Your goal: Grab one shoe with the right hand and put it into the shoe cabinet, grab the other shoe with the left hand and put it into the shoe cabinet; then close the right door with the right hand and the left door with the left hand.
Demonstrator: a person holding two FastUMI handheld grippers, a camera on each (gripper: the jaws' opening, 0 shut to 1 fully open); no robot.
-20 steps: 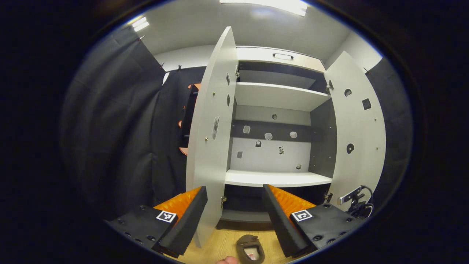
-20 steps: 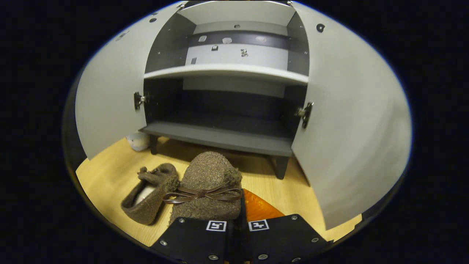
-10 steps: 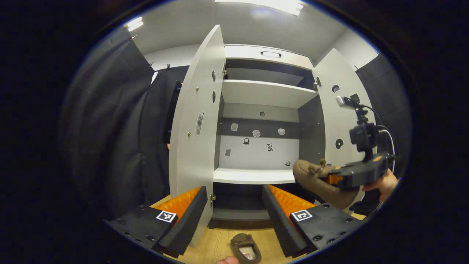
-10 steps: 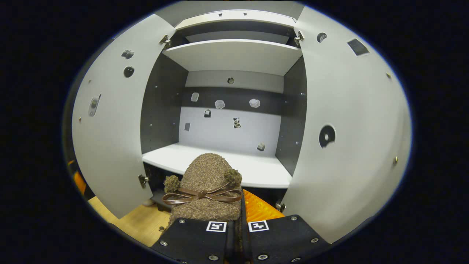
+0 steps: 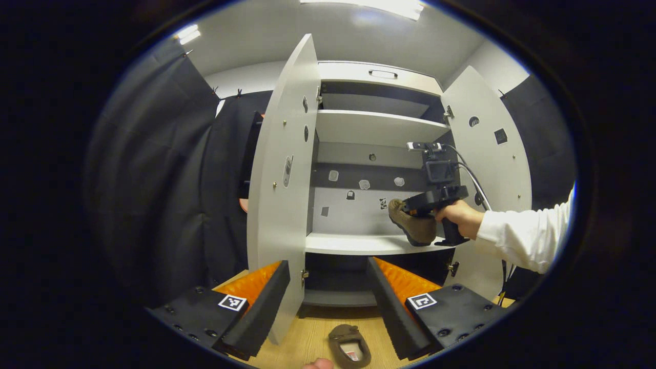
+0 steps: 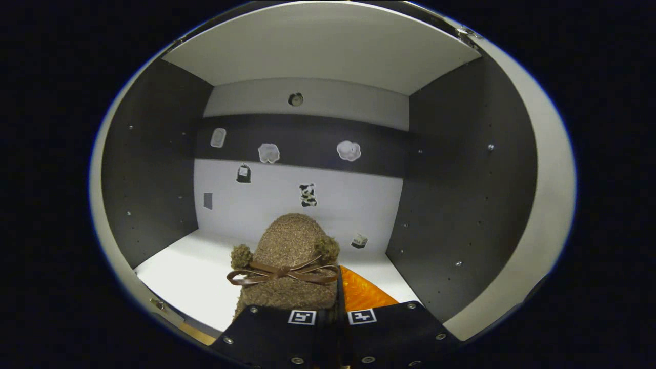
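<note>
Shoe (image 6: 288, 266) now inside cabinet (image 6: 451, 205) over middle shelf, R jaws clamped on it; L jaws wide, empty.

You are holding the fuzzy brown bow-tied slipper (image 6: 289, 261) in your right gripper (image 6: 330, 312), inside the white-and-grey shoe cabinet (image 5: 379, 125), just above its middle white shelf (image 5: 359, 244). The other brown slipper (image 5: 350, 346) is lying on the wooden floor (image 5: 307, 338) before the cabinet, between your left gripper's (image 5: 328, 302) spread fingers (image 5: 264, 300).
</note>
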